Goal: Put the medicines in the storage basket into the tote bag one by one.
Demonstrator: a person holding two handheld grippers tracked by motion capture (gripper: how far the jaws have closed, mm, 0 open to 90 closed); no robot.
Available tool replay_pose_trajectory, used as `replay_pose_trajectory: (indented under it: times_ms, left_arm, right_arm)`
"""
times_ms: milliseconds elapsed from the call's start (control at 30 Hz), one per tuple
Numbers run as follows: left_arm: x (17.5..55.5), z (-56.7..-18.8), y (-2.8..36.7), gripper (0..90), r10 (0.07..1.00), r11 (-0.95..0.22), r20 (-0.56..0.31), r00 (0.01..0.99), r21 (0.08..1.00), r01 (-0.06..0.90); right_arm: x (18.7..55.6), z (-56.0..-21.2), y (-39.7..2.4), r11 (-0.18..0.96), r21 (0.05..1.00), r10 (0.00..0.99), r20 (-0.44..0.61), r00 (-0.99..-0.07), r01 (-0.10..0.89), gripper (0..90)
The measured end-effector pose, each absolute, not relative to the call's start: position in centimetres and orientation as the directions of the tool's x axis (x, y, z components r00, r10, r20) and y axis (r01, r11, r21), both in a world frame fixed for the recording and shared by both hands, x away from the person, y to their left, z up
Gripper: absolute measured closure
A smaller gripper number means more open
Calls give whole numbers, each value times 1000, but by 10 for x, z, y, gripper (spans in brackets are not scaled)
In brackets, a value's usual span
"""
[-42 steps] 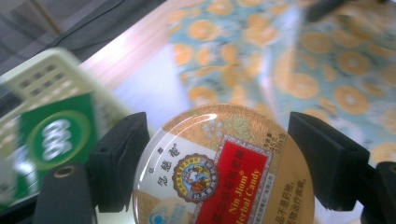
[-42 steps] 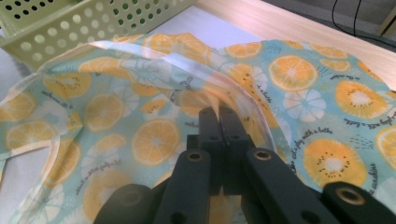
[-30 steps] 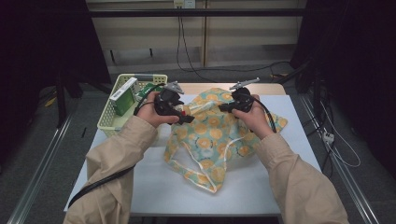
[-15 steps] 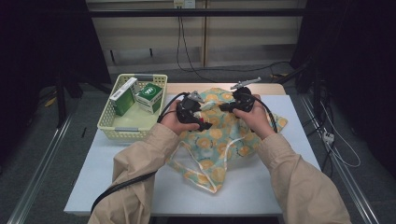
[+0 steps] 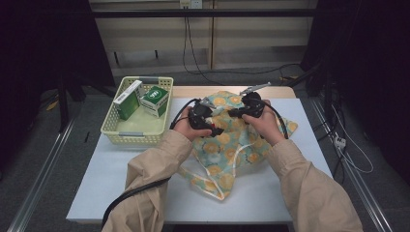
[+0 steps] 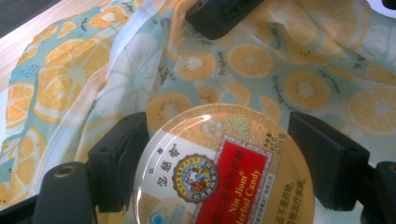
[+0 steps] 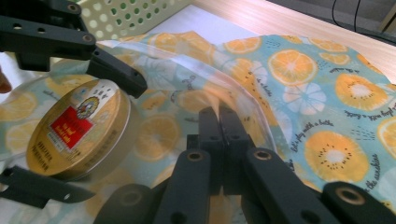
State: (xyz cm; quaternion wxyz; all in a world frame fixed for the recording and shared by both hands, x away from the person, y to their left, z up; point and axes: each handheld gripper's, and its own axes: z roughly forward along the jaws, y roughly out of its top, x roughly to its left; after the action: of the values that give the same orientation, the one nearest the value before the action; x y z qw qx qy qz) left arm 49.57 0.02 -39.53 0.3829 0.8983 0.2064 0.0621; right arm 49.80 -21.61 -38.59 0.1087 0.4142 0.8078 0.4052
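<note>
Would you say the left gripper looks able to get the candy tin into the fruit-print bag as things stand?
Probably yes: the left gripper holds the candy tin at the bag mouth, whose rim the right gripper pinches up.

— What do we count on the table?
— One bag [image 5: 227, 145] (orange-slice print), one tin [image 7: 77, 133], one basket [image 5: 112, 128].
— And in the basket?
— Two green boxes [image 5: 155, 100]. Plus the two grippers [image 5: 218, 130] we hold.
</note>
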Motion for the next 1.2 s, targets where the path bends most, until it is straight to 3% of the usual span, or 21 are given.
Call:
replay_pose_trajectory:
  times_ms: [233, 300, 333, 467, 733, 800, 900, 1000, 1033, 1167, 1200]
  left_arm:
    - [502, -408, -12, 223, 428, -620, -58, 902, 707, 340]
    - [505, -413, -16, 223, 430, -628, -53, 901, 700, 341]
    - [505, -414, -18, 223, 449, -657, -7, 894, 675, 335]
    - [514, -425, -26, 223, 440, -659, -17, 898, 673, 336]
    - [543, -433, -37, 218, 528, -613, 29, 849, 704, 358]
    - [547, -433, -36, 208, 507, -603, -1, 862, 714, 355]
    - [545, -431, -32, 156, 500, -594, -31, 865, 714, 369]
    - [539, -428, -25, 150, 492, -590, -48, 869, 715, 374]
    - [535, -424, -22, 147, 505, -616, -4, 863, 699, 364]
    - [524, -421, -9, 125, 476, -604, -61, 877, 703, 377]
    - [520, -419, -6, 117, 483, -612, -42, 875, 698, 372]
  right_arm:
    - [506, -397, -219, 319, 735, 767, 171, -618, 599, 900]
    - [507, -399, -219, 319, 732, 770, 170, -615, 601, 900]
    - [508, -400, -220, 315, 733, 770, 175, -614, 603, 900]
    - [509, -402, -221, 302, 736, 768, 189, -612, 606, 900]
    - [508, -398, -220, 299, 741, 767, 188, -613, 601, 900]
    - [507, -397, -220, 302, 743, 771, 178, -612, 597, 900]
    - [507, -397, -223, 299, 740, 777, 178, -604, 602, 900]
    - [506, -397, -225, 297, 738, 781, 177, -599, 605, 900]
    - [505, -397, -225, 301, 739, 778, 175, -603, 603, 900]
    - [500, -395, -222, 313, 741, 776, 161, -610, 594, 900]
    - [499, -395, -222, 312, 739, 777, 162, -608, 596, 900]
